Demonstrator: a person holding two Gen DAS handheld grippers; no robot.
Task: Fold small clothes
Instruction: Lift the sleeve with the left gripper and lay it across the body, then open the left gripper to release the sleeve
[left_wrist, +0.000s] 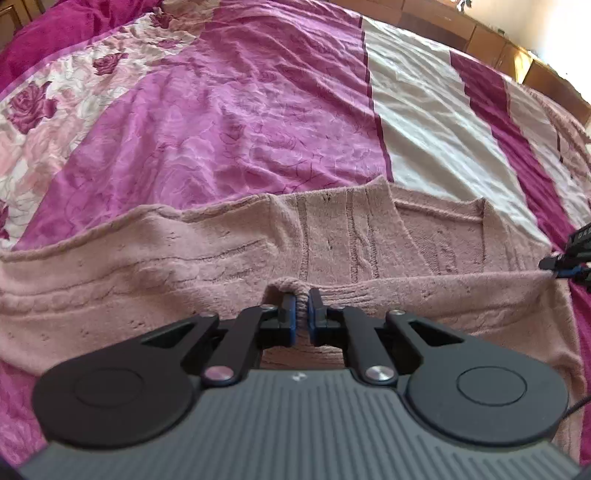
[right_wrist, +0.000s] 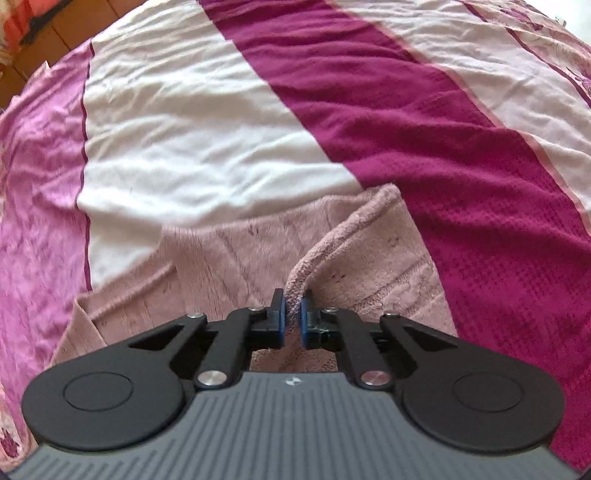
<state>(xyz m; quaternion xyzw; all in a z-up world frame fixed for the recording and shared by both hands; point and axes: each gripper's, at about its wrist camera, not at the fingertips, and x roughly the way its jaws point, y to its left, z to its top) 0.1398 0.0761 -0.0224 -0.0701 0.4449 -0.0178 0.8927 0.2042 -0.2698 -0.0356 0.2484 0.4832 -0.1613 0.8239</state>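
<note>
The left gripper (left_wrist: 302, 308) is pinching a raised fold of the pink cable-knit sweater (left_wrist: 184, 258) between its blue pads (left_wrist: 291, 314). The right gripper (right_wrist: 294, 319) is clamping the sweater's thick rolled edge likewise. The sweater is lying spread on a magenta, white and floral bedspread (left_wrist: 221, 110).

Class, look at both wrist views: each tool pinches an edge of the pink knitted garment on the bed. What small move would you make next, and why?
Probably carry both held edges forward together over the garment to lay the fold. The left tool and right tool are each shut on a raised edge of the pink knitted garment, while the rest lies flat on the bedspread.
</note>
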